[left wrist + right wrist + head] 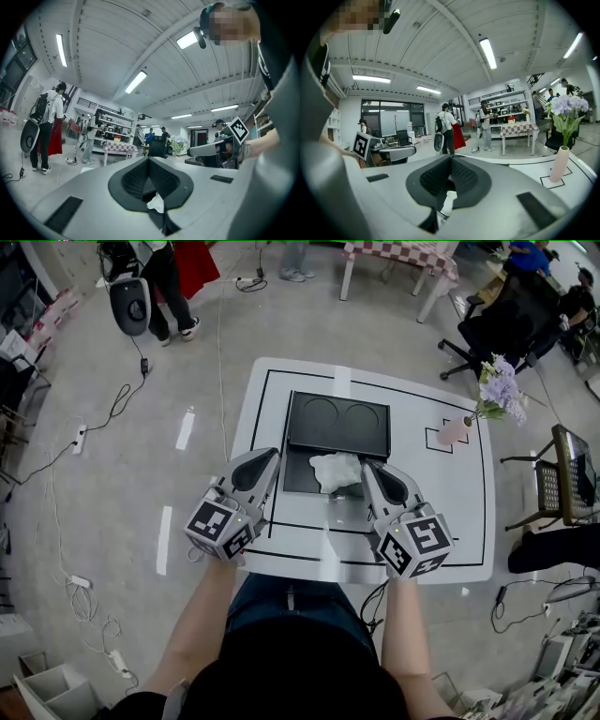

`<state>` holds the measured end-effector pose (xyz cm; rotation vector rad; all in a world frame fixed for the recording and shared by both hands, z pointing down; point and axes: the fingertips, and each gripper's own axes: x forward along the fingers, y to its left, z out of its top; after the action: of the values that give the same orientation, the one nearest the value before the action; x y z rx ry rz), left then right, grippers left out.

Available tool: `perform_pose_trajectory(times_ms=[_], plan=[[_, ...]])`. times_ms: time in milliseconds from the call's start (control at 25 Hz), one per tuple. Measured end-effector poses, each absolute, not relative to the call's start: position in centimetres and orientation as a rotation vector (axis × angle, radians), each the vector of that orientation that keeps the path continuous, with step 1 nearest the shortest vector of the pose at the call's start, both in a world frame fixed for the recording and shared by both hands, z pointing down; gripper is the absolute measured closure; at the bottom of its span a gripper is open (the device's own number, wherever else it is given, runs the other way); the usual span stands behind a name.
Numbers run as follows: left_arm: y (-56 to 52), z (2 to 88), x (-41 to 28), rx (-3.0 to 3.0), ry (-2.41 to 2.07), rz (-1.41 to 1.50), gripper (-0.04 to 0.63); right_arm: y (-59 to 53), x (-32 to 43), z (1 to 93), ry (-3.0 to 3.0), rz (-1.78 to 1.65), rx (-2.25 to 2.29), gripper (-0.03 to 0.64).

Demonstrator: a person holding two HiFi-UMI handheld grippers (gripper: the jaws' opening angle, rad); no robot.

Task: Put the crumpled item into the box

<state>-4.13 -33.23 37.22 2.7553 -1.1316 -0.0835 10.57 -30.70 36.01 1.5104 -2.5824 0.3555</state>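
Placement into box (pixel 296 478) at tabletop (pixel 450 512) centre — right gripper (pixel 366 467) clamps crumpled item (pixel 335 471); left gripper (pixel 277 454) closed, seemingly empty. Lower inside the walls before releasing.

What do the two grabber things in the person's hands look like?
The left gripper and right gripper are pale grey shells with black teardrop patches. Each carries a cube of black-and-white square markers. The person wears a black top.
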Motion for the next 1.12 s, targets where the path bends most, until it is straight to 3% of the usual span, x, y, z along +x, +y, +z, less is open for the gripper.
perform_pose_trajectory(times_ms=[1120], plan=[[-33.5, 34.5, -4.4, 2.801, -1.141, -0.124, 0.594, -30.5, 11.3, 32.7, -2.609, 0.259, 1.582, 0.612]])
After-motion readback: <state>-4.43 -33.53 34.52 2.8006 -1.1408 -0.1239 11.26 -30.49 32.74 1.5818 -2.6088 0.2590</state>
